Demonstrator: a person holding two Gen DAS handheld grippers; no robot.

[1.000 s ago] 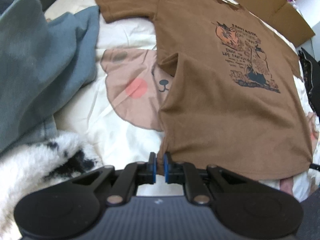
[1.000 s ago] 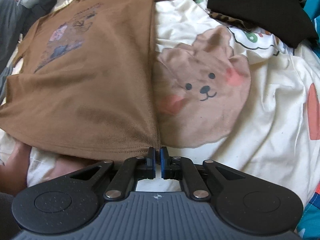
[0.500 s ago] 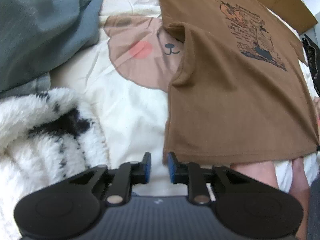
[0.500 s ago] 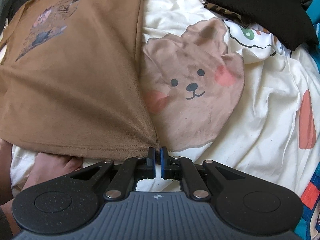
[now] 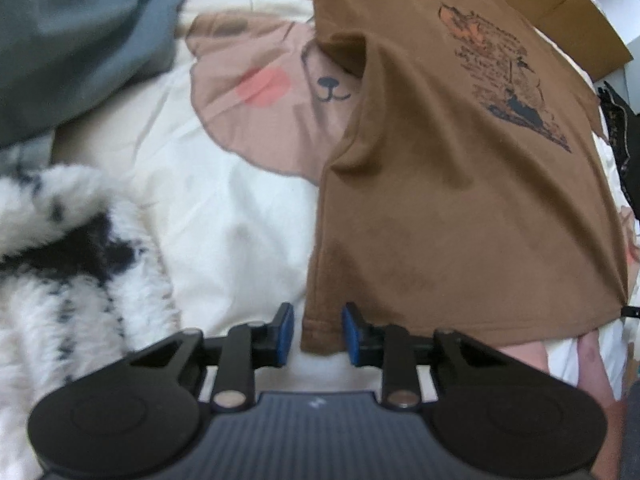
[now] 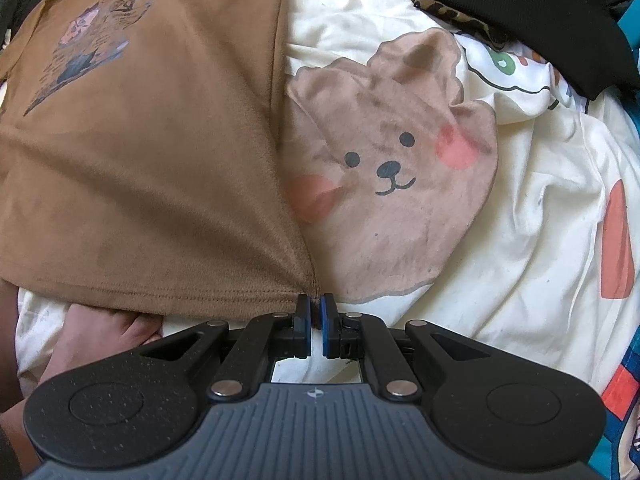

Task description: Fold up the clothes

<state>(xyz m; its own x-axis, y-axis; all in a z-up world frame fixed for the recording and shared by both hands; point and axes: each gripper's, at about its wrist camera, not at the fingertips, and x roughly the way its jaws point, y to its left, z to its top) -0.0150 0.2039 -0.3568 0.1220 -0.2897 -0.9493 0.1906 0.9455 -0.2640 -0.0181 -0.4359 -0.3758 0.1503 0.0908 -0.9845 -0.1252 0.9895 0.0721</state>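
We observe a brown T-shirt (image 5: 460, 184) laid print-side up on a bed sheet (image 5: 240, 208) printed with cartoon bears, its chest graphic (image 5: 508, 76) facing up and one short sleeve (image 5: 344, 48) partly tucked under along the left side seam. In the left wrist view, the left hand-held gripper (image 5: 316, 334) is released: its blue pads (image 5: 285, 332) stand apart, and the lower left hem corner of the T-shirt lies between them without either pad pressing on it. In the right wrist view, the right hand-held gripper (image 6: 316, 320) is clenched on the opposite hem corner of the T-shirt (image 6: 152, 168); the pads are almost together with the stitched hem edge pinched between them, and creases in the cloth run toward that point. The hem between the two corners runs along the near edge of the garment. Beneath the hem we see part of the person's bare leg (image 6: 100, 332) resting on the sheet. To the left of the T-shirt, in the left wrist view, lie a grey-blue garment (image 5: 80, 40) and a fluffy white and black item (image 5: 60, 260). To the right, in the right wrist view, a black garment (image 6: 520, 12) lies on the sheet beyond the bear print (image 6: 400, 176). A cardboard box (image 5: 560, 12) stands past the far shoulder of the T-shirt.
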